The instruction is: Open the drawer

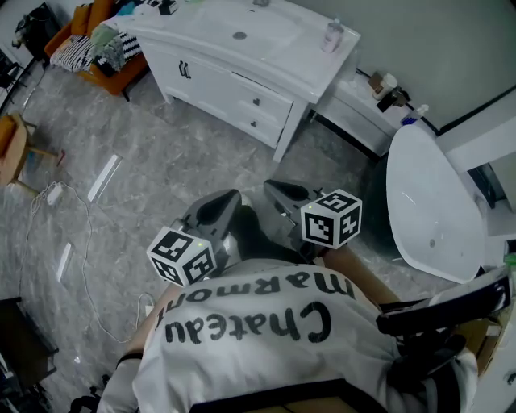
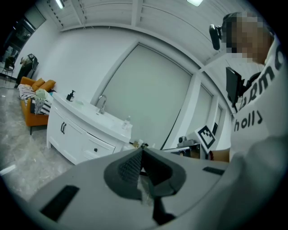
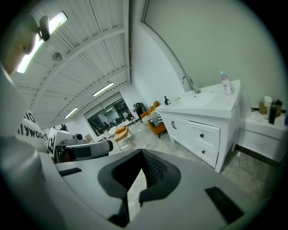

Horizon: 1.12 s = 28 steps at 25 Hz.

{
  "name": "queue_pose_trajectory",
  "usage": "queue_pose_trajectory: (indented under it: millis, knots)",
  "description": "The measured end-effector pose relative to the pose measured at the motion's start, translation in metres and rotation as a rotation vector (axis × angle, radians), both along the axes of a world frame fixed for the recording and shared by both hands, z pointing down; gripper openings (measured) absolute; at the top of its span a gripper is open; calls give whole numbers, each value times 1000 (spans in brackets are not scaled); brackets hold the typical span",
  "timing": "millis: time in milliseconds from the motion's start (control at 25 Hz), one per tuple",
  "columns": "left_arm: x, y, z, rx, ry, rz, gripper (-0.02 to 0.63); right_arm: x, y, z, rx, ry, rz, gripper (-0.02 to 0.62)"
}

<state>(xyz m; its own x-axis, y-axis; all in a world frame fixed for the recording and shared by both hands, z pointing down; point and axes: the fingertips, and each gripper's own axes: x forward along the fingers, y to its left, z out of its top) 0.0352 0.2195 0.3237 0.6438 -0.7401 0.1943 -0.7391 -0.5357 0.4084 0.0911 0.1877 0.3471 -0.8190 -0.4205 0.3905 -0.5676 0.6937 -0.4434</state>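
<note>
Two drawers, upper drawer (image 1: pixel 260 98) over lower drawer (image 1: pixel 250 125), sit in the vanity cabinet (image 1: pixel 211 84) front, at its end away from the orange sofa (image 1: pixel 85 18). Their fronts run lengthwise along the cabinet. Left gripper (image 1: pixel 232 196) and right gripper (image 1: pixel 272 186) are both closed and empty, well short of the cabinet and pointing toward it. The right gripper is judged marginally nearer the drawers.

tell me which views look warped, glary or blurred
Head view: even, soft light, mostly sharp, only mild bending at the edges. Left gripper view: strong fisheye with black corners, the vanity bowed and leaning. Right gripper view: same fisheye and dark corners, the ceiling light blown out to white.
</note>
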Motion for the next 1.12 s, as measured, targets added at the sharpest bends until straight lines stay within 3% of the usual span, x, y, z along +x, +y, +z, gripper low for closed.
queue_pose_trajectory:
  millis: [280, 480, 800, 1120]
  knots:
    - [-36, -23, 15, -36, -20, -65, 8, -26, -40, 15, 9, 35, -22, 3]
    - [-59, -69, 17, -58, -14, -86, 8, -47, -85, 17, 14, 55, -34, 5]
    - [-66, -174, 13, -30, -54, -23, 8, -65, -190, 26, -57, 46, 39, 5]
    - [-72, -262, 29, -65, -89, 18, 8, -76, -283, 46, -112, 36, 105, 5]
